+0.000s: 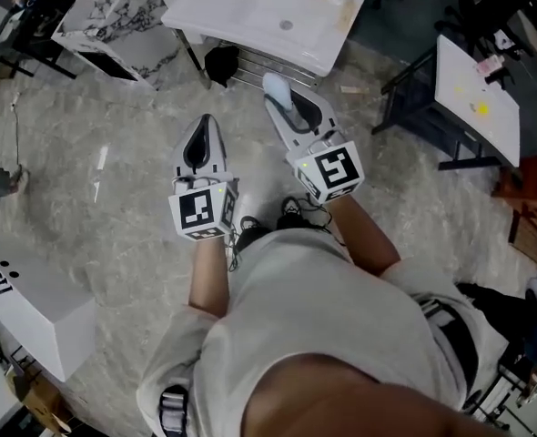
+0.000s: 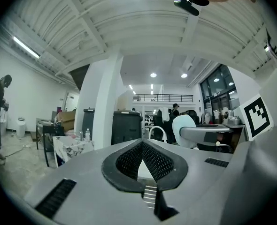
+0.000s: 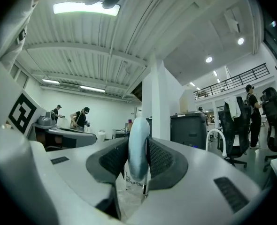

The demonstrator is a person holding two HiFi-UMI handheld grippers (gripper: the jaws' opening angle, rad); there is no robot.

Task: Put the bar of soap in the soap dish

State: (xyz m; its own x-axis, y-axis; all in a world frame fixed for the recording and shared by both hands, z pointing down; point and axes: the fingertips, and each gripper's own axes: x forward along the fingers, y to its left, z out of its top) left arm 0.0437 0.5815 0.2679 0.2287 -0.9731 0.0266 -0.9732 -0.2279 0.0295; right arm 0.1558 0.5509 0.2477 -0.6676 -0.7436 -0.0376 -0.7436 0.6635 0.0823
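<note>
Currently the bar of soap [image 1: 278, 89], pale blue, sits on edge between the jaws of the right tool [image 1: 288, 107]. Both pads press its flat faces, and its rounded end sticks out past the tips. Right gripper view agrees: bar of soap [image 3: 138, 144] upright, pinched in the right tool [image 3: 138, 149], jaws held partly spread by the bar. The soap is up in the air, not resting on anything. In head view it shows just short of the near edge of the white worktop [image 1: 241, 12].

The worktop has a sunken basin with a drain hole [image 1: 286, 25]. Small blue and yellow items sit at its far edge, too small to name. Floor [image 1: 114, 198] is grey and marbled. Marbled slab [image 1: 123, 16] upper left, white unit [image 1: 32, 308] lower left, white desk [image 1: 478, 94] on dark legs at right.

Gripper views show a ribbed white ceiling [image 3: 105, 36] with strip lights, a white pillar [image 2: 98, 111], a dark cabinet [image 2: 126, 128], office chairs [image 3: 234, 125] and people standing far back.

Left tool [image 1: 205, 126] is held level beside the right tool, apart from it. Its jaws are pressed together at the tips, with nothing between them and touching nothing.
</note>
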